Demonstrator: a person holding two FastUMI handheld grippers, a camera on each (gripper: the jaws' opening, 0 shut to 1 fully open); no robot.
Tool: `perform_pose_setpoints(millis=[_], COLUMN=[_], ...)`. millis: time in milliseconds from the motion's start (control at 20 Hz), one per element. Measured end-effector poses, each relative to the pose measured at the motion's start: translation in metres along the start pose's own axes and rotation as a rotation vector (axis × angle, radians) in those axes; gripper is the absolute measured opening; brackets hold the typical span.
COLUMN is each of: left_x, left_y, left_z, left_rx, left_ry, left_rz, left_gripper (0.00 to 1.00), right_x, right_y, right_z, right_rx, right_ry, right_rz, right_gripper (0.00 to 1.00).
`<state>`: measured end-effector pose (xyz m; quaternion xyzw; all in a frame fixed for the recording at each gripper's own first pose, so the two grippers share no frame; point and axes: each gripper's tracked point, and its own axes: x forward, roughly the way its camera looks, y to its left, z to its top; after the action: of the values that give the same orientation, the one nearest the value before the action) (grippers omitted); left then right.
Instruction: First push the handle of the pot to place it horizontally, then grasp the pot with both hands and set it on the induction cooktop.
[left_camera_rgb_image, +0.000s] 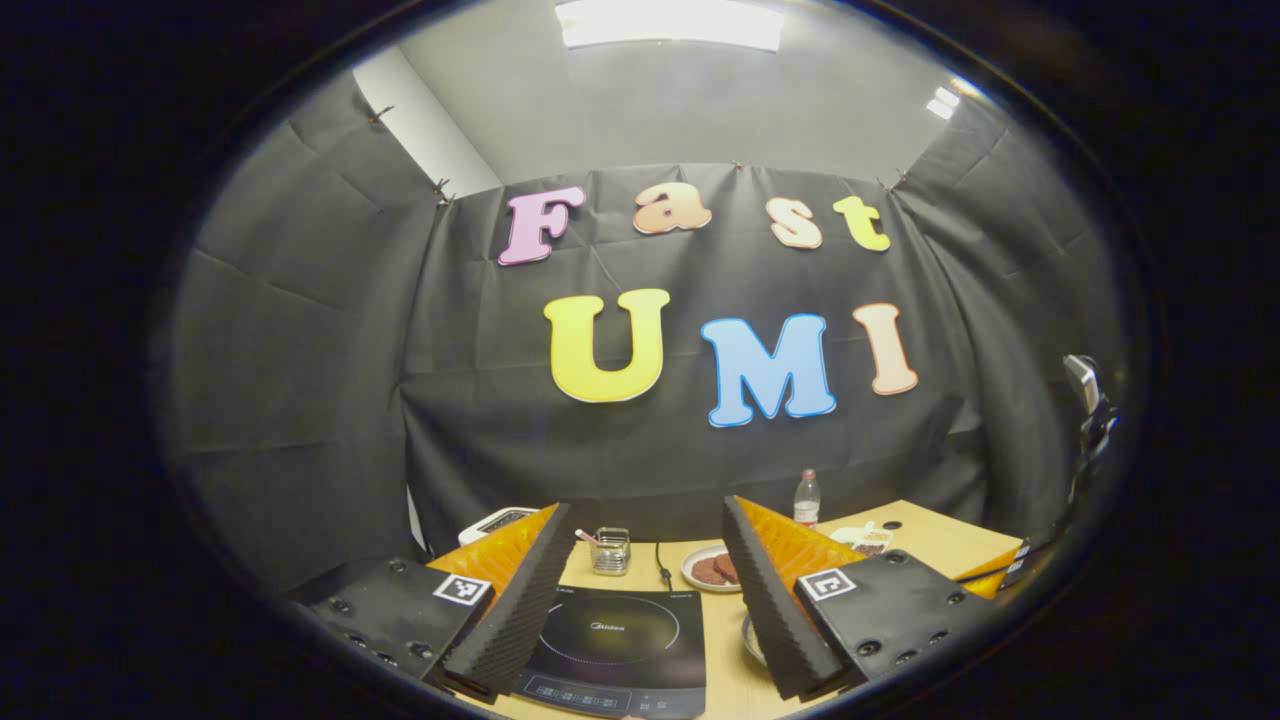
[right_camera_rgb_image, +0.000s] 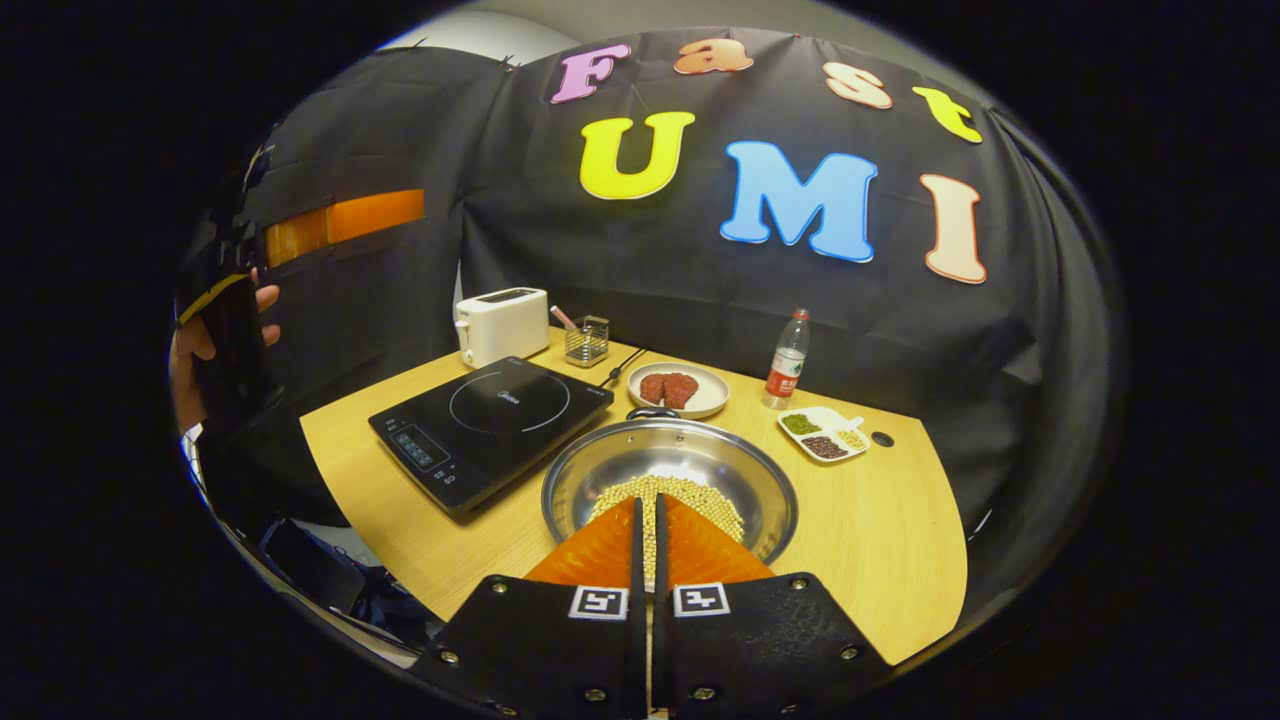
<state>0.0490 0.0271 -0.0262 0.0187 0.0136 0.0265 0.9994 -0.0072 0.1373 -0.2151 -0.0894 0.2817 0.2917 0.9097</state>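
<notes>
- The pot (right_camera_rgb_image: 668, 480) is a wide, shallow, round vessel of polished metal with a bright rim. One small dark handle (right_camera_rgb_image: 652, 412) sits on its far rim. Pale round beans (right_camera_rgb_image: 690, 492) cover part of its bottom.
- The pot stands on the wooden desk (right_camera_rgb_image: 880, 530), near the front edge, just beside the right side of the induction cooktop (right_camera_rgb_image: 490, 425); whether the two touch cannot be told.
- The cooktop is one flat, glossy black slab, squarish, with a thin ring marked on top and a control strip along its near edge. It lies toward the left edge of the desk.
- Along the back edge: one white toaster (right_camera_rgb_image: 500, 325), one small wire basket (right_camera_rgb_image: 587, 341), one round white plate (right_camera_rgb_image: 679, 390) carrying two reddish patties, one clear plastic bottle (right_camera_rgb_image: 788, 360), one divided white dish (right_camera_rgb_image: 824, 434) with three fillings.
- The right gripper (right_camera_rgb_image: 647, 535) hangs over the pot's near rim, fingers pressed together with a thin slit between, pinching nothing.
- The left gripper (left_camera_rgb_image: 645, 590) is raised above the cooktop, its ridged fingers spread wide, holding nothing.
</notes>
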Motion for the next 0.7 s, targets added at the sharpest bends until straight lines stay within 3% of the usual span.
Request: perform_pose_setpoints(millis=[400, 700], left_x=[0.016, 0.029], left_y=[-0.008, -0.009], left_z=[-0.020, -0.026], left_rx=[-0.006, 0.005], left_ry=[0.045, 0.067], left_rz=[0.058, 0.086], left_gripper=[0.96, 0.99], right_x=[0.022, 0.027], right_y=[0.019, 0.023], right_z=[-0.059, -0.099], right_rx=[-0.014, 0.047], right_ry=[0.182, 0.321], right_rz=[0.172, 0.263], right_gripper=[0.02, 0.02])
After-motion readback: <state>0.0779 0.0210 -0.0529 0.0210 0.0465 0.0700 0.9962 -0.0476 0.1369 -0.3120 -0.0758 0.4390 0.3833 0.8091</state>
